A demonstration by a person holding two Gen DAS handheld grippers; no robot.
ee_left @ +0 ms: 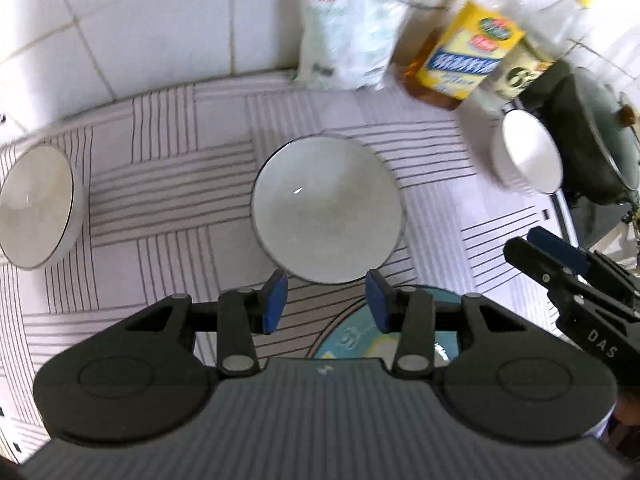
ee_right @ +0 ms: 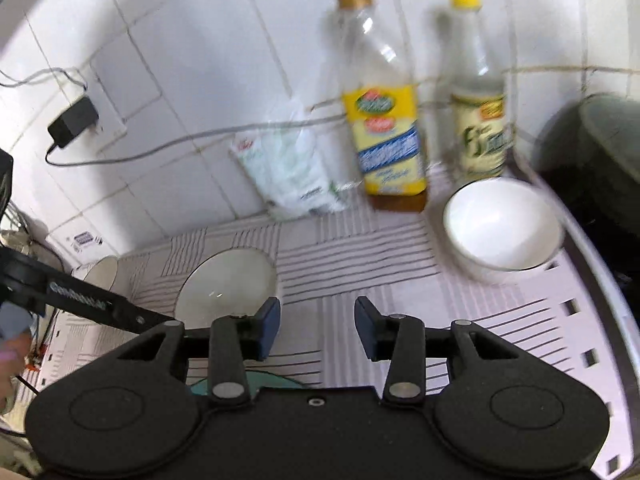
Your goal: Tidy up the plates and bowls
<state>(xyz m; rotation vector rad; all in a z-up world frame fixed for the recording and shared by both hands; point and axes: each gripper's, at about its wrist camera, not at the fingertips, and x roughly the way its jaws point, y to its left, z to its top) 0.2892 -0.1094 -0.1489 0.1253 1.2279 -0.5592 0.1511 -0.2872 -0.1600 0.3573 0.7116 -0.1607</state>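
Bowls (ee_left: pixel 326 212) sit mid-desk (ee_left: pixel 168 184), one (ee_left: pixel 528 156) by the bottles (ee_right: pixel 384 120); left hand-held gripper (ee_left: pixel 327 304) and right hand-held gripper (ee_right: pixel 316 326) both part-open, empty, above a plate (ee_left: pixel 432 300).

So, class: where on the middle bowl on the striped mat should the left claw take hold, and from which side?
Grip the near rim of the middle bowl, coming from above: one finger inside, one outside. The bowl stands upright and open, too wide for the left claw to span, and its thin rim lies just ahead of the open, empty jaws. Probably the cleanest hold.
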